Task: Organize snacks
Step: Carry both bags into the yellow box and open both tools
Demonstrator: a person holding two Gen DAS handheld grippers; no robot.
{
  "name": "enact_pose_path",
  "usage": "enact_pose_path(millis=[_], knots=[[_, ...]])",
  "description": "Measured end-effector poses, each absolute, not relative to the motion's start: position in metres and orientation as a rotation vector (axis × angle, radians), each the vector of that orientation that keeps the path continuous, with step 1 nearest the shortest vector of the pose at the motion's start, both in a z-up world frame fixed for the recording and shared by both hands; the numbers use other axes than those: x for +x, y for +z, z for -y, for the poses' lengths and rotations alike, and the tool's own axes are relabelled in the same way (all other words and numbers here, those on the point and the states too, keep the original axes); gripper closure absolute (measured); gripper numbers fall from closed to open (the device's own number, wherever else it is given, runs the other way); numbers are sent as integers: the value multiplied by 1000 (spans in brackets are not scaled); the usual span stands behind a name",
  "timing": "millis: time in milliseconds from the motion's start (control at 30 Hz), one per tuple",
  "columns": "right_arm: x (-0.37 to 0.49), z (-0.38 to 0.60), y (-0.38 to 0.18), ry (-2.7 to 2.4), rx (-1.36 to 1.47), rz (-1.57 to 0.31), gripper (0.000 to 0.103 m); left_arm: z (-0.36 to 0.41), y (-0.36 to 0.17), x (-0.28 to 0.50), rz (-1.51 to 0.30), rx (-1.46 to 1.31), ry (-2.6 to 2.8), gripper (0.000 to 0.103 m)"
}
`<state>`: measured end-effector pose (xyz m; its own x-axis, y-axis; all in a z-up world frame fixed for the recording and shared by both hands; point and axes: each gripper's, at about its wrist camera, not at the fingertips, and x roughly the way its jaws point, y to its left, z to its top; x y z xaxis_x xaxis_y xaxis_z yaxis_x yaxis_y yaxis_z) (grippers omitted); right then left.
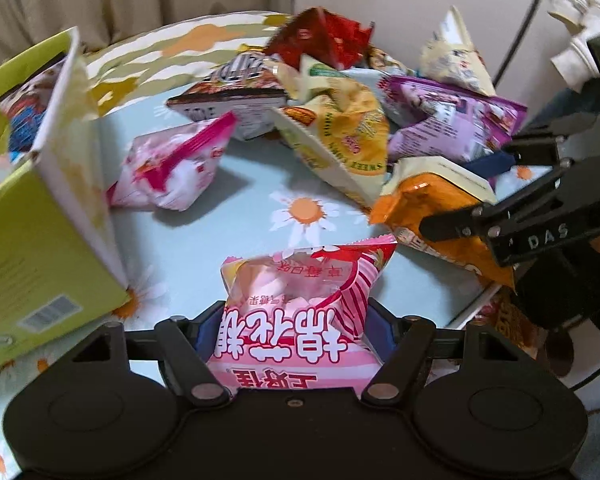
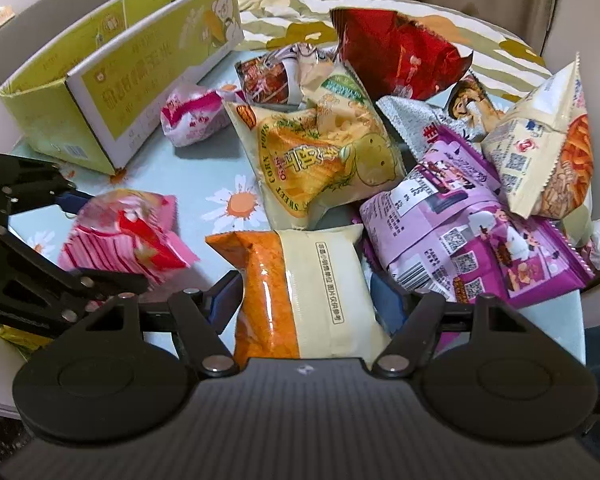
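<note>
My left gripper [image 1: 296, 332] is shut on a pink marshmallow bag [image 1: 300, 300], held low over the table; the bag shows in the right wrist view [image 2: 120, 236] with the left gripper [image 2: 84, 240] on it. My right gripper [image 2: 306, 312] is shut on an orange and cream snack bag [image 2: 300, 292], which also shows in the left wrist view [image 1: 432, 208] with the right gripper [image 1: 472, 200]. A green cardboard box [image 1: 40, 216] stands open at the left, with packets inside; it shows far left in the right wrist view [image 2: 112, 80].
A heap of snack bags lies on the daisy-print table [image 1: 228, 208]: a small pink bag [image 1: 168, 172], a yellow corn pops bag [image 2: 320, 152], a purple bag [image 2: 472, 228], a red bag [image 2: 396, 52], a cream bag [image 2: 548, 152]. Curtains hang behind.
</note>
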<state>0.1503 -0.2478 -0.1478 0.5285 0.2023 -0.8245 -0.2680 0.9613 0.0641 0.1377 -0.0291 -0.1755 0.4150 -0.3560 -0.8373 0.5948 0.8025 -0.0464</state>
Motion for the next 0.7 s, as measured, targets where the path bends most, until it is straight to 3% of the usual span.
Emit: enact_pose_path(millis=[300, 700], knots=[[149, 244, -150, 302, -75, -972, 27, 26, -167, 130, -945, 244, -558, 30], [141, 245, -101, 341, -6, -910, 27, 7, -106, 115, -843, 161, -439, 30]])
